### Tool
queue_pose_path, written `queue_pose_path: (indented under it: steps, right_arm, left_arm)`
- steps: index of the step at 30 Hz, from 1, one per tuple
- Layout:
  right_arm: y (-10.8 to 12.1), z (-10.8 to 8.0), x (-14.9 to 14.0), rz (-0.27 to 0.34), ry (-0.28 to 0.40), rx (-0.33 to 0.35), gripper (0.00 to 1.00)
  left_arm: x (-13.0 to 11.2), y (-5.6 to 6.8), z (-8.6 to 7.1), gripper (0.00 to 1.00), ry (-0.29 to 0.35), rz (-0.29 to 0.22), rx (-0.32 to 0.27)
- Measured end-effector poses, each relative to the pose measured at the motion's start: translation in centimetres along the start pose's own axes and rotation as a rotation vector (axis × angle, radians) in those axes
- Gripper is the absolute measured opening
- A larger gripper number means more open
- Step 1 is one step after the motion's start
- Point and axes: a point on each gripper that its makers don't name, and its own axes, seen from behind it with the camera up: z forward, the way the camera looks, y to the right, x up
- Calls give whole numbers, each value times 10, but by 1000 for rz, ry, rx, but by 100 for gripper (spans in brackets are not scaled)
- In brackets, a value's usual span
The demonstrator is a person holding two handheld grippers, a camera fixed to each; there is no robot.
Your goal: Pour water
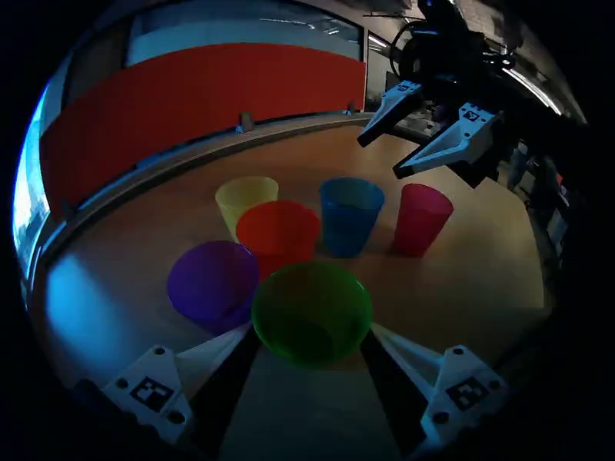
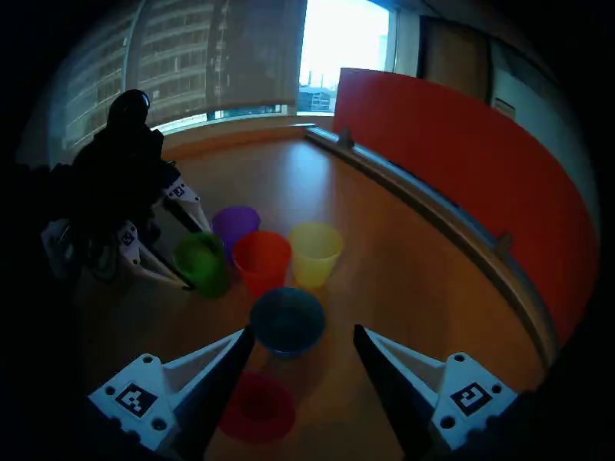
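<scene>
Left gripper (image 1: 311, 329) jaws wide, straddling the green cup (image 1: 311, 307); grip unconfirmed. Right gripper (image 2: 302, 332) jaws wide, empty, over the blue cup (image 2: 287, 316).

The orange cup (image 1: 278, 230) hides the yellow cup's (image 1: 244, 194) near side. The green cup (image 1: 312, 311) covers the orange cup's foot and the purple cup's (image 1: 211, 280) 4 o'clock edge. Whether the left hand-held gripper (image 1: 311, 332) presses the green cup or only flanks it cannot be told. Its fingers are cut off toward 6 o'clock. The right hand-held gripper (image 1: 378, 157) runs into blackness at 1 o'clock, so what holds it is unreadable.

In the right gripper view, that gripper's 7 o'clock finger covers the pink cup's (image 2: 261, 411) 9 o'clock side. The left hand-held gripper's body at 9 o'clock is a black silhouette. The cups' contents are too dim to tell.
</scene>
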Motion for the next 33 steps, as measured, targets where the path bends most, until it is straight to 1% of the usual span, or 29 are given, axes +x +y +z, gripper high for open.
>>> queue_pose_path:
  steps: [8,18,26,33]
  right_arm:
    - [1,-1,-1,2,-1,-1,100]
    - [1,-1,0,5,-5,-1,100]
    - [1,2,2,8,-12,3,100]
    - [-3,7,-2,2,-31,12,100]
  left_arm:
    - [2,-1,-1,87,15,-6,5]
    - [6,-2,-4,83,37,-10,10]
    - [7,-2,-11,83,46,0,17]
    - [8,-1,-20,83,58,1,21]
